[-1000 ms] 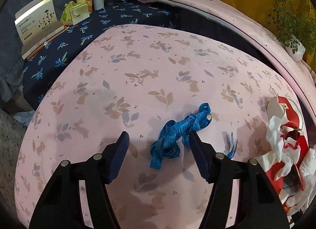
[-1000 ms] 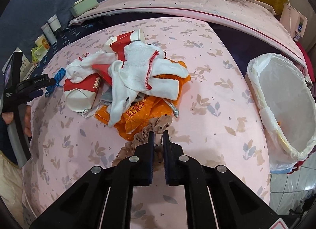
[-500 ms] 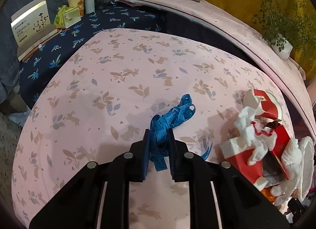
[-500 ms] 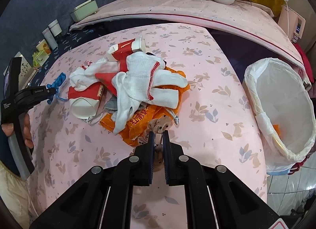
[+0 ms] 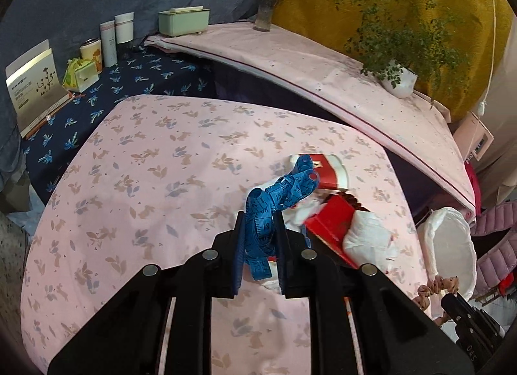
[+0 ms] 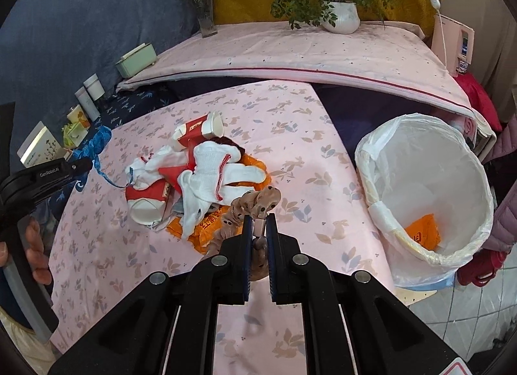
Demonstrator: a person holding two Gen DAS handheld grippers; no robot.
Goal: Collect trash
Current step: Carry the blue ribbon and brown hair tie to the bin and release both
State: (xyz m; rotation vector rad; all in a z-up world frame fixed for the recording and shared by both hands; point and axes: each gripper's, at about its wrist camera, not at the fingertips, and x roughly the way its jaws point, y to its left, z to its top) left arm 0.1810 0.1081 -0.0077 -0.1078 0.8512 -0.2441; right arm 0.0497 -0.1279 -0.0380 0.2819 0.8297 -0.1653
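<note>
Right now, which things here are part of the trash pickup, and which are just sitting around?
Job:
blue measuring tape in the left gripper
tan dotted scrunchie in the right gripper
white cotton gloves
red paper cups
white-lined bin

Lying about:
potted fern
green box
flower vase

Readable text on the hand-held gripper and tape

"GenRobot.AI" is printed in white on the left hand-held gripper (image 6: 53, 172), at nine o'clock. The blue measuring tape (image 5: 263, 213) shows "18". Chinese characters on the orange bag (image 6: 210, 223) are illegible.

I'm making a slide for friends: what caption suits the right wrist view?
Right hand-held gripper lifts a beige scrunchie toward the lined trash bin.
</note>
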